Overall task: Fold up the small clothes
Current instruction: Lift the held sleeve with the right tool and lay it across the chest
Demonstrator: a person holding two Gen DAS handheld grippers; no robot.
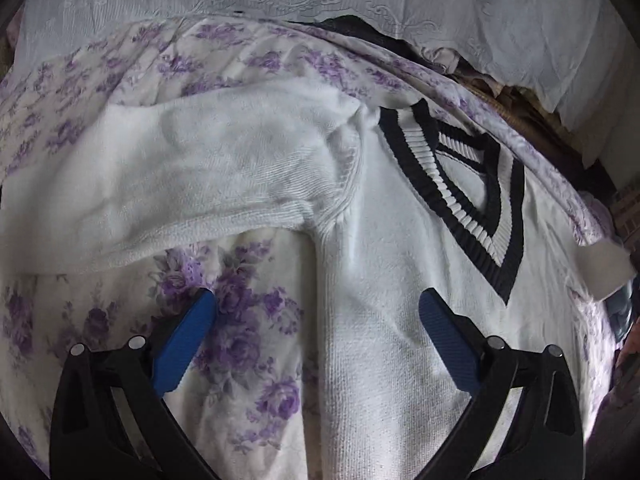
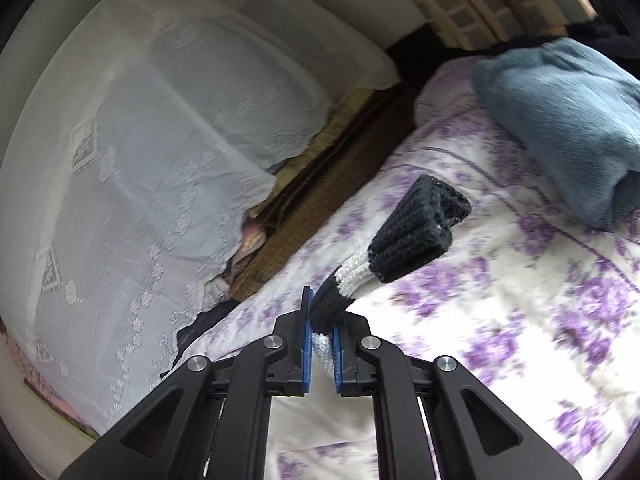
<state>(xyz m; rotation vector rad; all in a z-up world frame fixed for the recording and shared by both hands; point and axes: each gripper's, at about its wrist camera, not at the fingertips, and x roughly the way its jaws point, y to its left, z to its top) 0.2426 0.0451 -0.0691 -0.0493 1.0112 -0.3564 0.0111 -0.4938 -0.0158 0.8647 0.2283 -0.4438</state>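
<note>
Over the floral bedspread (image 1: 248,344), the left gripper (image 1: 318,312) tilts downward with jaws spread above the white sweater (image 1: 380,280), while the right gripper (image 2: 322,344), angled shallowly, clamps its striped cuff (image 2: 400,240).

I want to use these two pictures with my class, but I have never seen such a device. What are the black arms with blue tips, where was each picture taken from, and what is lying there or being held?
They are two hand-held grippers, one in each of a person's hands, each with a camera looking along its fingers. The left camera shows the left gripper open above a white sweater with a dark striped V-neck, spread on a purple-flowered bedspread. The right camera shows the right gripper shut on the sweater's black-and-white cuff, lifted off the bedspread. A folded blue-grey garment lies further back, and a white lace cloth is beside the bed.
</note>
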